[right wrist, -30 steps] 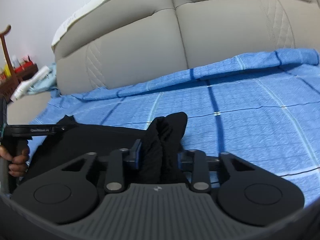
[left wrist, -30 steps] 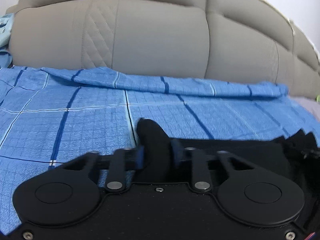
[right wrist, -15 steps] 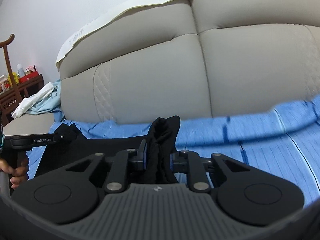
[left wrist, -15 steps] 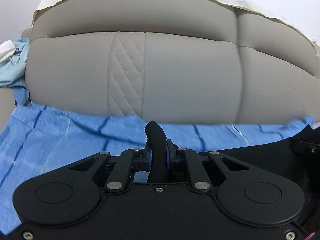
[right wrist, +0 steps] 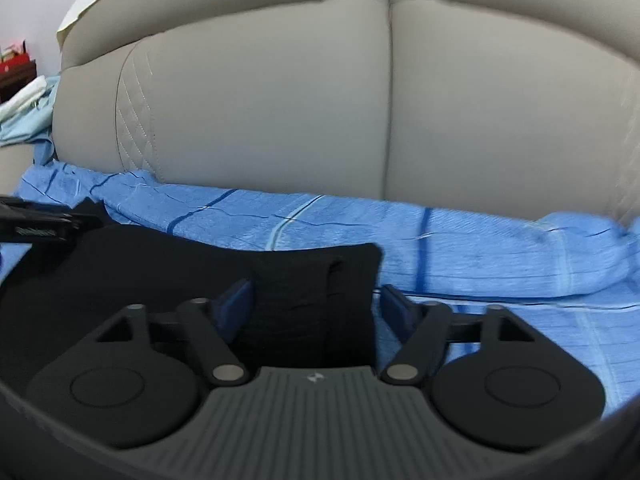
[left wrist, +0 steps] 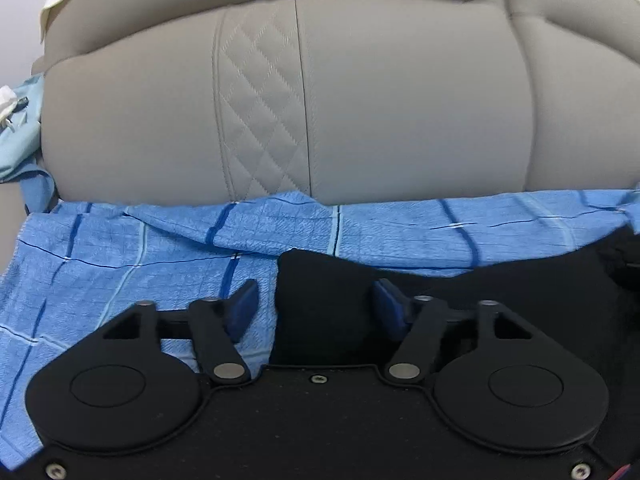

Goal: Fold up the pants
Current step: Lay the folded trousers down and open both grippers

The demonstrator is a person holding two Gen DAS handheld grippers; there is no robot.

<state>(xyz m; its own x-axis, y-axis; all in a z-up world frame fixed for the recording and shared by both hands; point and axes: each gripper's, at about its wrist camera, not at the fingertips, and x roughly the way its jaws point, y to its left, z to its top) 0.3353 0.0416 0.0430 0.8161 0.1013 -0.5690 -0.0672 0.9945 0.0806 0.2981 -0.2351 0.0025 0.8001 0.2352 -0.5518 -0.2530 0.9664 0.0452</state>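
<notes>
The black pants (left wrist: 460,300) lie flat on a blue checked sheet (left wrist: 120,264), close to the sofa back. My left gripper (left wrist: 314,304) is open, its blue pads either side of the pants' left corner. In the right wrist view the pants (right wrist: 168,276) spread to the left. My right gripper (right wrist: 316,300) is open over the pants' right corner, where a folded edge shows. The left gripper's body (right wrist: 36,226) shows at the far left of the right wrist view.
The grey padded sofa back (left wrist: 360,100) rises just behind the sheet. Pale blue cloth (left wrist: 16,136) lies on the armrest at the left. The sheet is bunched along the sofa back (right wrist: 520,248).
Both grippers carried the held pants edge up and toward the sofa back, then came down and opened. The edge now lies flat on the sheet.
</notes>
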